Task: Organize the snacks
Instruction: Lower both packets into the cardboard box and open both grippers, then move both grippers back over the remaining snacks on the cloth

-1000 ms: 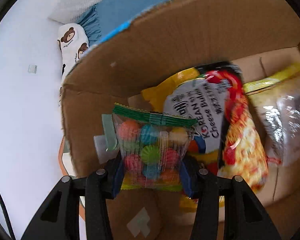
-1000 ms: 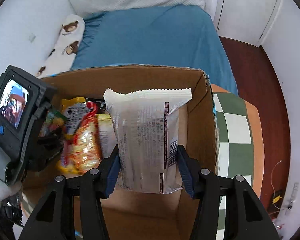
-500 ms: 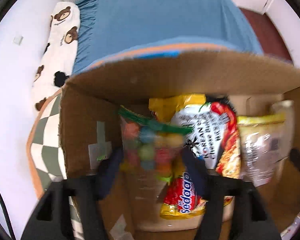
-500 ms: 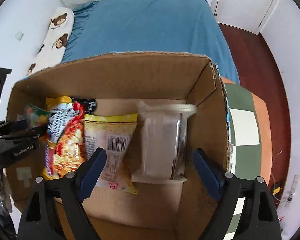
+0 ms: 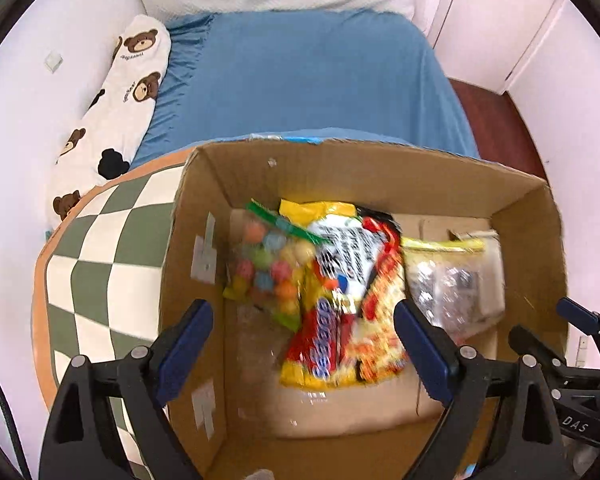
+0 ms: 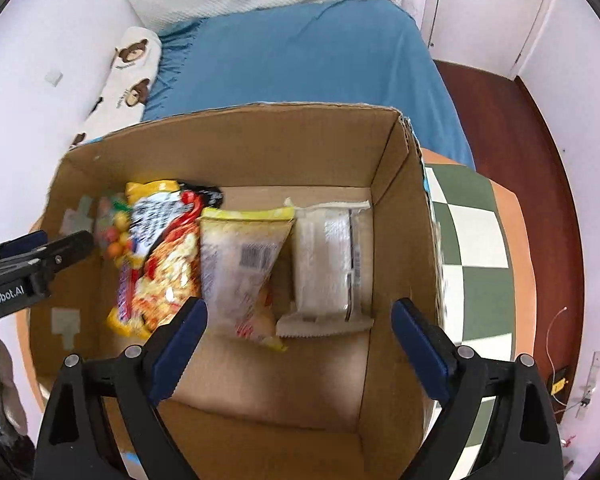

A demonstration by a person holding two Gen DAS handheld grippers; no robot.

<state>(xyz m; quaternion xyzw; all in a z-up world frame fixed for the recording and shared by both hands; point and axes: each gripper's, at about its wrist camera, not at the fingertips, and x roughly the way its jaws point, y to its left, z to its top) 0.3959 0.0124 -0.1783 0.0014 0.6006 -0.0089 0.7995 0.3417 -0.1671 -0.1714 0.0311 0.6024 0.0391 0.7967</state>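
Note:
An open cardboard box [image 5: 380,168] [image 6: 236,144] holds a row of snacks. From the left: a clear bag of coloured candy balls [image 5: 266,268] [image 6: 110,232], a red-yellow Korean cheese noodle packet [image 5: 348,296] [image 6: 160,256], a yellow-topped clear packet [image 5: 444,276] [image 6: 240,268] and a white wrapped packet [image 6: 326,264]. My left gripper [image 5: 304,352] is open and empty above the box's left half. My right gripper [image 6: 300,344] is open and empty above the right half; it also shows at the right edge of the left wrist view [image 5: 580,344].
The box stands on a green-and-white checkered round table [image 5: 100,248] [image 6: 476,240] with an orange rim. Behind it is a bed with a blue sheet [image 5: 308,80] and a bear-print pillow [image 5: 116,88]. Dark wooden floor [image 6: 512,128] lies to the right.
Both grippers let go of their packets, the candy bag and the white packet, opened wide and drew up and back from the box. Both packets now rest inside.

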